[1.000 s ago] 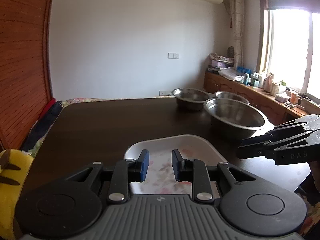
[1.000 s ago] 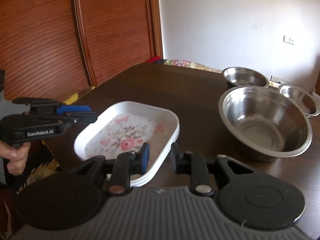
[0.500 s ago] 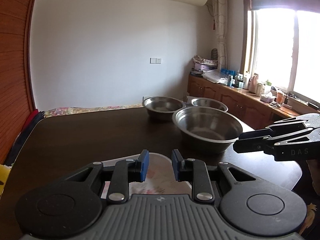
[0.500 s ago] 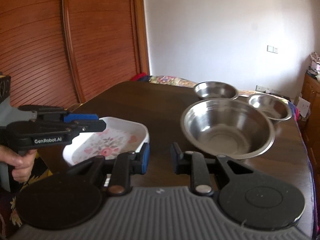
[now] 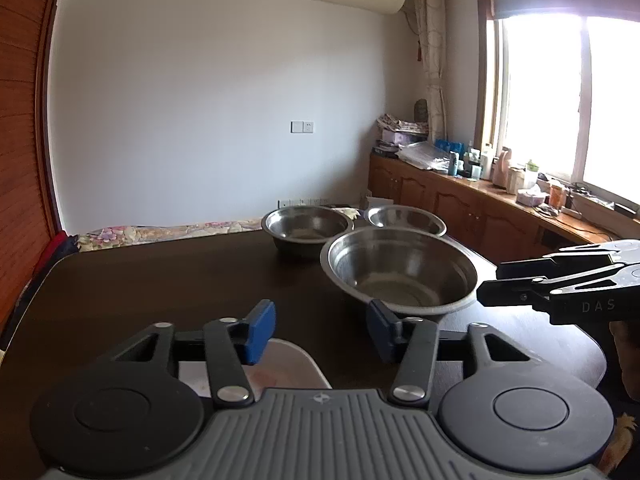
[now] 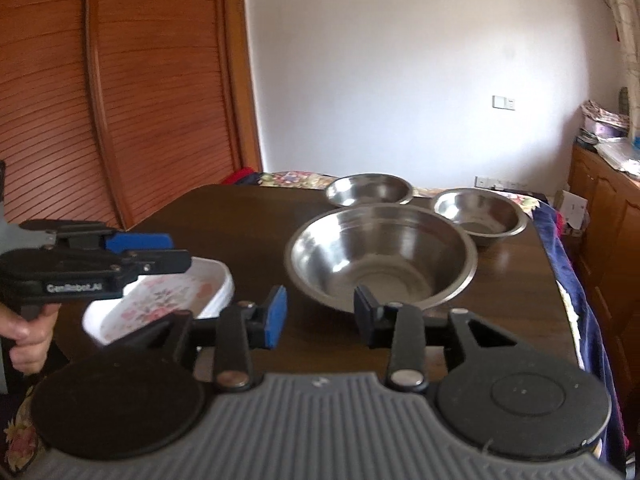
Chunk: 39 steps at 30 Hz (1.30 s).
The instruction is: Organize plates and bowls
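Observation:
A large steel bowl (image 5: 400, 272) (image 6: 380, 256) stands on the dark table, with two smaller steel bowls (image 5: 308, 226) (image 5: 406, 220) behind it. A stack of white floral plates (image 6: 168, 300) (image 5: 288, 364) lies near the front left edge. My left gripper (image 5: 322, 330) hovers over the plates' right end, jaws opening, nothing between them. My right gripper (image 6: 320, 314) is just in front of the large bowl, jaws opening and empty. Each gripper shows in the other's view, the left (image 6: 160, 250) and the right (image 5: 490, 286).
The dark table (image 5: 160, 280) ends at a rounded front right corner. A wooden slatted wardrobe (image 6: 120, 100) stands to the left. A wooden sideboard (image 5: 460, 200) crowded with bottles runs under the window. A hand (image 6: 28, 332) holds the left gripper's handle.
Both grippers swung right from over the plates toward the large bowl. Both pairs of jaws widened from a narrow gap to clearly open.

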Tool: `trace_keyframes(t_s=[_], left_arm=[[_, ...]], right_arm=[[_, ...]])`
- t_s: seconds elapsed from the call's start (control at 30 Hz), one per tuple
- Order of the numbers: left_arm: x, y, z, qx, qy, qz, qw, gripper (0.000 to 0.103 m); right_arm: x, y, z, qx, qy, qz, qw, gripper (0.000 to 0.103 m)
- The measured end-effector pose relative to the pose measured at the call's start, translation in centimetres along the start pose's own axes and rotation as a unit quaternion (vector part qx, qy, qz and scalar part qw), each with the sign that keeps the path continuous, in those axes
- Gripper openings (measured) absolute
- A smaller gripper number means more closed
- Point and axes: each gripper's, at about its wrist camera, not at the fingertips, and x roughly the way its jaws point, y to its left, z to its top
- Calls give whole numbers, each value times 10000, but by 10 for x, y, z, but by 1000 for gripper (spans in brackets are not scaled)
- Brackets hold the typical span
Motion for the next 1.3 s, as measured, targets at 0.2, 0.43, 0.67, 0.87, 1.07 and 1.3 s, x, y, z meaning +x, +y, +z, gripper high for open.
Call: trace_keyframes(t_s=[0.2,0.43,0.67,0.87,1.07,1.3], left_arm=[[14,-6,14,69,-70,100,9999,98],[34,-11,33,-23,-239,118,9996,103],[57,-13,42,-82,-262,211,9994,103],[73,-14,41,-27,-67,147,9999,103],[89,-14,38,16,226,28,9997,103],[105,-17,36,68,544,-70,9985,89]], right_arm=[[7,-28,2,219,-129,-122,9996,52],[21,-60,9,333,-225,-233,9989,80],[36,-80,17,201,-279,-291,9990,101],[50,-90,20,152,-176,-252,9994,103],[61,-96,21,155,-37,-168,9997,103],[70,-100,18,251,157,-74,9995,88]])
